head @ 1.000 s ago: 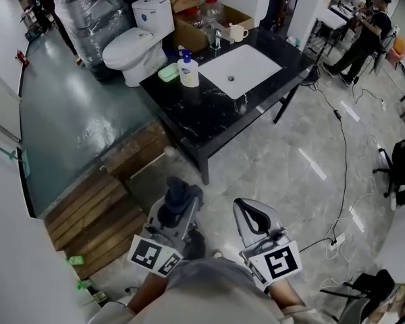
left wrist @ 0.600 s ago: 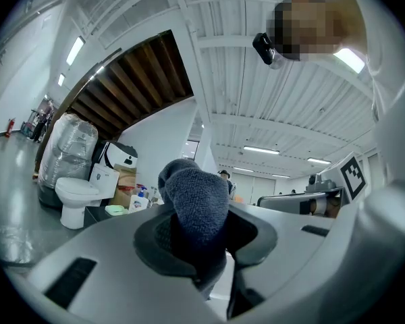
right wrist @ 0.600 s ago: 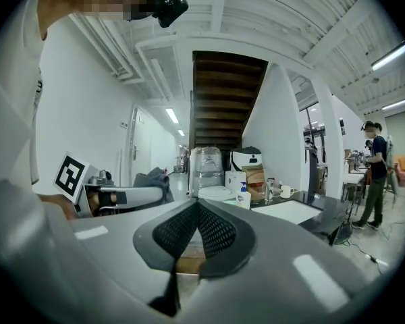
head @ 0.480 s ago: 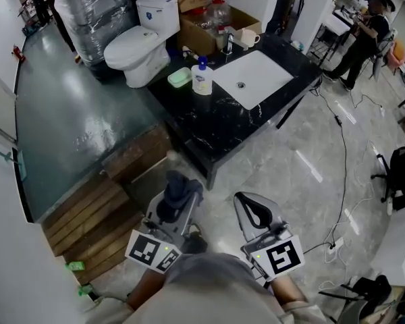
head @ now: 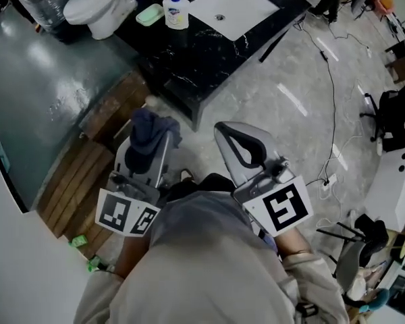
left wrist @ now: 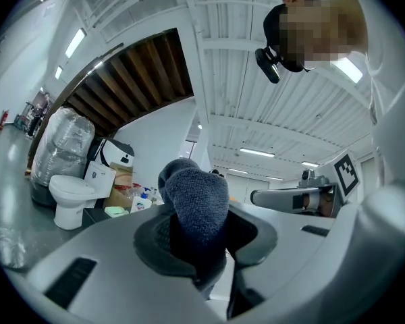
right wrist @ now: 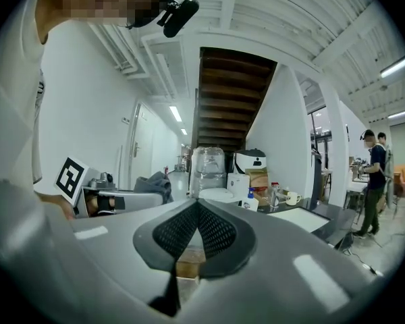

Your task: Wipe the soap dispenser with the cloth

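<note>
Two grey hand-held tools: the left tool (head: pixel 146 140) and the right tool (head: pixel 228 137). Two black-and-white marker cubes: the left cube (head: pixel 127 212) and the right cube (head: pixel 278 206). One dark blue-grey terry cloth (head: pixel 150 128). One black marbled surface (head: pixel 196 52), with one white rectangular basin (head: pixel 233 9), one white soap dispenser bottle with a blue pump (head: pixel 176 11) and one pale green soap dish (head: pixel 149 15). One white ceramic toilet (head: pixel 98 4). One white mug (right wrist: pixel 293 198).

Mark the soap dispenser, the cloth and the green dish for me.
soap dispenser (head: pixel 176 13): head view, middle of the white bottle body.
cloth (left wrist: pixel 197 204): left gripper view, front of the bunched dark fold.
green dish (head: pixel 149 15): head view, centre of the dish, left of the dispenser.
</note>
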